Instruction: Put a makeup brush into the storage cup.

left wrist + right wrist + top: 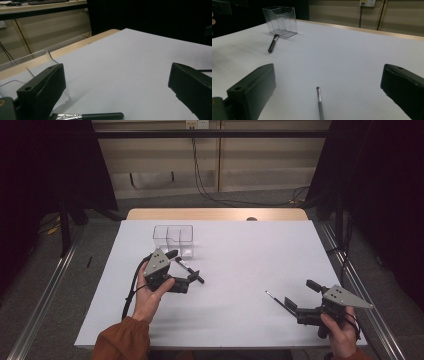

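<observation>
Right gripper view, fingers (402,87) wide apart over thin brush (319,102), left gripper (192,277) fingers apart, empty

high view: overhead, facing 12 o'clock | left gripper view: low, close, facing 2 o'clock | right gripper view: low, facing 10 o'clock | shared: clear box (173,240) (30,65) (280,21)
</observation>
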{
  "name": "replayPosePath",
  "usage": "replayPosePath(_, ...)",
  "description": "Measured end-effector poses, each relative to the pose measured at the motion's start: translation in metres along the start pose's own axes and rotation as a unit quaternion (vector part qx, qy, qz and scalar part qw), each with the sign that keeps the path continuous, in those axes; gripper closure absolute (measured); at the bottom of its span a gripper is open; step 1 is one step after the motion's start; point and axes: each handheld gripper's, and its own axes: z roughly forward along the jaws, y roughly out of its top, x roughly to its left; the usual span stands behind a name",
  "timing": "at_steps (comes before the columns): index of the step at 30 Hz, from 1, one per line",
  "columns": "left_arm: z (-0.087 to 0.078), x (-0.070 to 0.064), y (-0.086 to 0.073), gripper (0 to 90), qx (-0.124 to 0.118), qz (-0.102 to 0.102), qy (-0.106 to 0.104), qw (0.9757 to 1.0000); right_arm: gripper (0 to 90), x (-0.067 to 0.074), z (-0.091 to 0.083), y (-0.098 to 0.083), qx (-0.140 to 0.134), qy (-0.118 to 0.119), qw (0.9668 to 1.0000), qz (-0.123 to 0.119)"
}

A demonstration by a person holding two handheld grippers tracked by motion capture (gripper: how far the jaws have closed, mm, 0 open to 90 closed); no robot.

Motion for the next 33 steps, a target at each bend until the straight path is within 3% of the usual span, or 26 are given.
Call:
replayPosePath(2, 0.004, 0.0, 0.001, 1.5, 0.003, 0.006, 0.007, 1.0, 0.0, 0.0, 0.0, 0.0, 0.0, 0.001, 1.0, 0.0)
replayPosePath(4, 0.008, 0.001, 0.0, 2.0, 0.014, 0.015, 0.001, 0.9998, 0.0, 0.0, 0.0, 0.0, 0.0, 0.001, 1.0, -0.001)
replayPosePath(10, 0.018, 0.007, -0.006, 1.6, 0.057, 0.003, 0.011, 0.9983, 0.0, 0.0, 0.0, 0.0, 0.001, 0.0, 1.0, 0.0)
replayPosePath(12, 0.018, 0.009, -0.007, 1.9, 0.073, -0.011, -0.001, 0.9973, 0.0, 0.0, 0.0, 0.0, 0.001, 0.0, 1.0, 0.0)
replayPosePath(15, 0.019, 0.011, -0.007, 2.1, 0.078, -0.004, -0.003, 0.9969, 0.0, 0.0, 0.0, 0.0, 0.0, 0.0, 1.0, 0.0)
replayPosePath(18, 0.02, 0.013, -0.008, 2.2, 0.092, -0.01, -0.018, 0.9955, 0.0, 0.0, 0.0, 0.0, 0.001, 0.001, 1.0, -0.001)
replayPosePath(19, 0.02, 0.013, -0.008, 2.3, 0.096, -0.001, -0.015, 0.9953, 0.0, 0.001, 0.0, 0.0, 0.001, 0.001, 1.0, -0.002)
replayPosePath(26, 0.021, 0.019, -0.005, 2.2, 0.141, 0.025, -0.027, 0.9893, 0.0, 0.001, 0.0, 0.0, 0.002, 0.0, 1.0, 0.0)
replayPosePath(29, 0.021, 0.02, -0.002, 2.3, 0.139, 0.024, -0.027, 0.9897, 0.0, 0.001, 0.001, 0.0, 0.002, 0.0, 1.0, 0.0)
replayPosePath(31, 0.023, 0.022, -0.001, 2.4, 0.161, 0.03, -0.037, 0.9858, 0.0, 0.001, 0.001, 0.0, 0.002, 0.0, 1.0, 0.0)
replayPosePath(33, 0.025, 0.025, -0.001, 3.3, 0.179, 0.054, -0.028, 0.982, 0.0, 0.001, 0.001, 0.0, 0.002, 0.0, 1.0, 0.0)
